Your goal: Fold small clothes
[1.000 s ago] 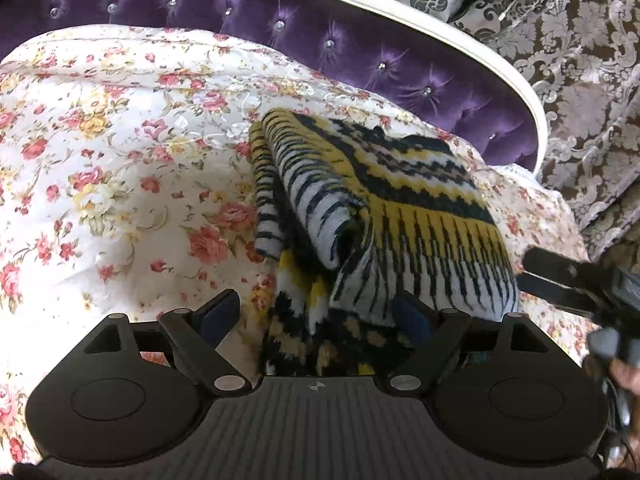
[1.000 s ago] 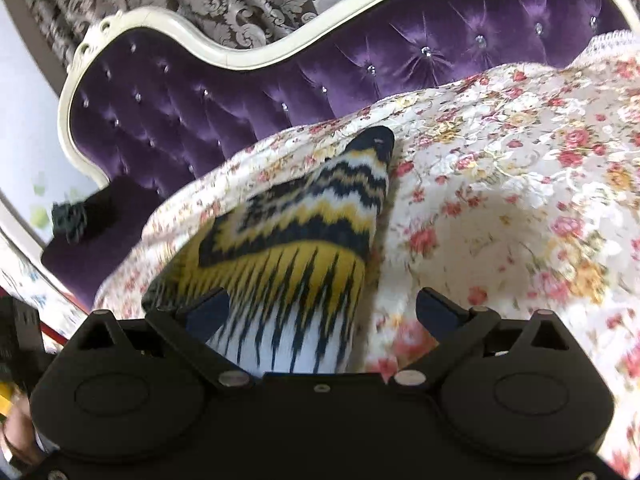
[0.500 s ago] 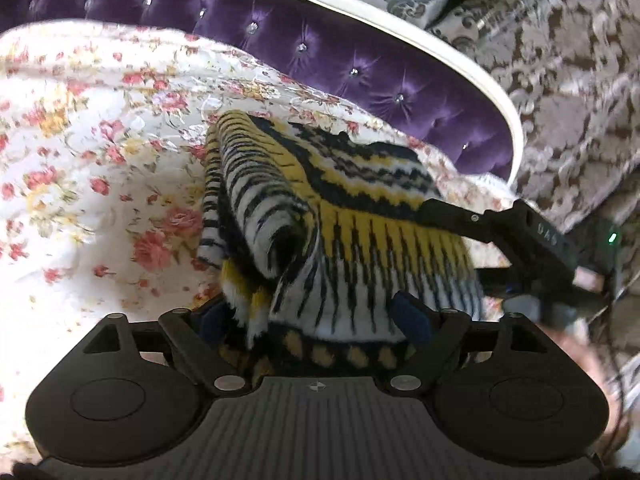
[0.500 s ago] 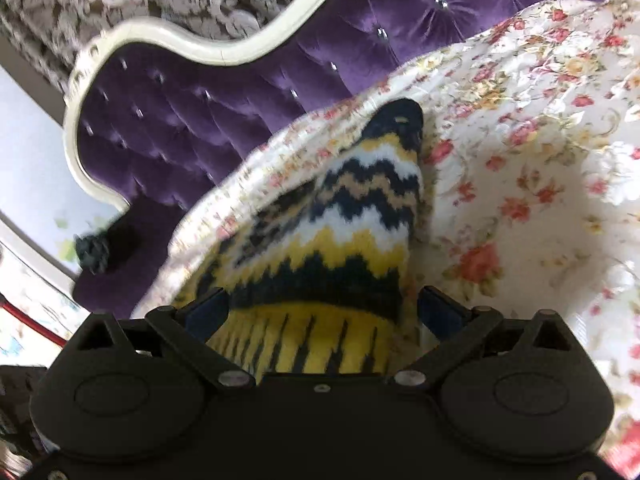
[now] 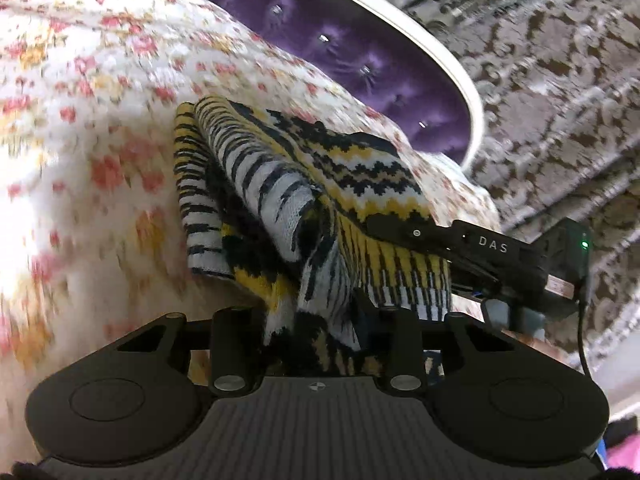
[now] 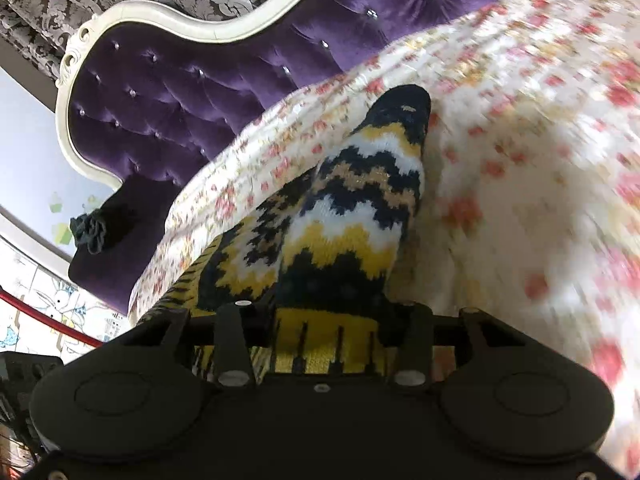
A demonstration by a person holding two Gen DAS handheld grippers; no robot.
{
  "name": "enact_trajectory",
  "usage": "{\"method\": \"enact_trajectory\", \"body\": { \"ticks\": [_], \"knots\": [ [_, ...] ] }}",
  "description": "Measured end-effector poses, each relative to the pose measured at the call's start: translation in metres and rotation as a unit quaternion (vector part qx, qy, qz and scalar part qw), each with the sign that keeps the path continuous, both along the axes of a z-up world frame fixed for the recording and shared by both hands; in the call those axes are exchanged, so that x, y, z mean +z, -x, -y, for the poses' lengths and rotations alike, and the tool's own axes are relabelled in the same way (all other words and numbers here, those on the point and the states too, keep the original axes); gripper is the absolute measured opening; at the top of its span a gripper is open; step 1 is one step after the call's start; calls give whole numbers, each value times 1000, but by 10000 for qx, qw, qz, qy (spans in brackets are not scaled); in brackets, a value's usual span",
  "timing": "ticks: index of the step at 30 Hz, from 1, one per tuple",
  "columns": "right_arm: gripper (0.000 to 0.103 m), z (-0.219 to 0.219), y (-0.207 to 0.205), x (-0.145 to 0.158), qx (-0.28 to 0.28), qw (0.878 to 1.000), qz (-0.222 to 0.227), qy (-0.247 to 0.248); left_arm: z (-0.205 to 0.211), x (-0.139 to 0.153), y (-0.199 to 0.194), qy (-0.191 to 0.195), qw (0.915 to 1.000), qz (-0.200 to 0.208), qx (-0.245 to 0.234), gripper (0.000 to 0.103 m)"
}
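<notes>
A knitted garment [image 5: 360, 168] with yellow, black and white zigzags lies bunched on a floral bedspread [image 5: 100, 128]. In the left wrist view my left gripper [image 5: 316, 320] is at its near edge. Its jaws are closing, with a gathered fold of the knit pinched between them. The right gripper's upper finger [image 5: 416, 233] lies across the garment's right side. In the right wrist view my right gripper [image 6: 328, 320] is closing on the yellow striped hem of the garment [image 6: 352, 208], which rises away in a ridge. The knit hides both grippers' pads.
A purple tufted headboard [image 6: 168, 92] with a white carved frame [image 5: 400, 12] curves behind the bed. Patterned brown and silver curtains [image 5: 560, 100] hang beyond it. A dark scrunchie [image 6: 94, 232] sits on the purple end of the frame at the left.
Both grippers have moved forward onto the garment's edge and narrowed their jaws around the knit. The right gripper has come into the left wrist view and onto the garment.
</notes>
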State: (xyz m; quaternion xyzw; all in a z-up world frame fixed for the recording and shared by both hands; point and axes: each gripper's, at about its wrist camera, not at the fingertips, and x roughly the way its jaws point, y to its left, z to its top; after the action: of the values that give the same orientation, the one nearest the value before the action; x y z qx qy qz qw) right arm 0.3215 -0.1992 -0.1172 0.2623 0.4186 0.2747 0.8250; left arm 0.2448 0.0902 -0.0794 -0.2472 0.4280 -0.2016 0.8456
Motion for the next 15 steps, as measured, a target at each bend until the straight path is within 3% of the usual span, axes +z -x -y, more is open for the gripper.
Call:
{"method": "enact_trajectory", "body": {
  "ticks": [8,15],
  "knots": [
    [53,24,87,3,82,9996,-233,142,25,8,88,119,9983,-129,-548,35],
    [56,38,168,2,93,9996,-240,117,28,3,159,129,9979,-166,-611,35]
  ]
}}
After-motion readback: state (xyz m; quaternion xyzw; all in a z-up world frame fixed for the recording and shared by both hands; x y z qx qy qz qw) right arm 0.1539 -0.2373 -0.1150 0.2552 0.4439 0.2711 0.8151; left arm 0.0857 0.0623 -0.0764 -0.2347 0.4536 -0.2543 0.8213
